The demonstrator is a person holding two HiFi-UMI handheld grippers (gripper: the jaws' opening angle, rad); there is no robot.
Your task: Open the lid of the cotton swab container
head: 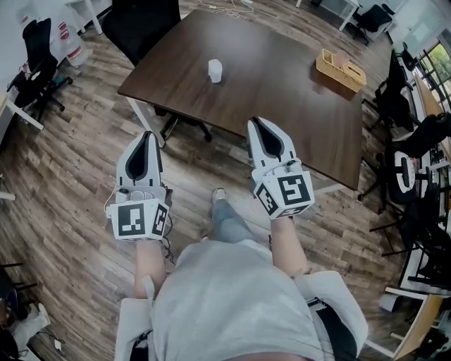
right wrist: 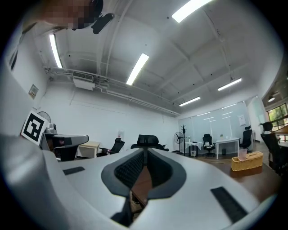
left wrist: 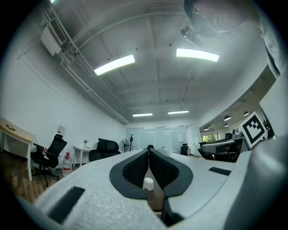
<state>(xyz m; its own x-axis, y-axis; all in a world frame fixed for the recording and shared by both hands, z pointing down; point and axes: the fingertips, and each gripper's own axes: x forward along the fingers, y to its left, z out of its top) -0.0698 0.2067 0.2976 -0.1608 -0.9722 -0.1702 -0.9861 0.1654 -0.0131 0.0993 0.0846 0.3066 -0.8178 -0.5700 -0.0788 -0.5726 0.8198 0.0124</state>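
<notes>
The cotton swab container (head: 215, 70) is a small white cylinder with its lid on, standing on the dark brown table (head: 282, 92) toward its far left part. In the left gripper view the container (left wrist: 148, 183) shows small and far off, low between the jaws. My left gripper (head: 147, 133) is shut and empty, held over the floor short of the table's near left edge. My right gripper (head: 254, 120) is also shut and empty, with its tips just at the table's near edge. Both grippers are well apart from the container.
A woven basket (head: 340, 69) sits at the table's far right, and the basket (right wrist: 246, 161) also shows in the right gripper view. A black office chair (head: 144, 21) stands behind the table. More chairs (head: 416, 148) crowd the right side. Wood floor lies below me.
</notes>
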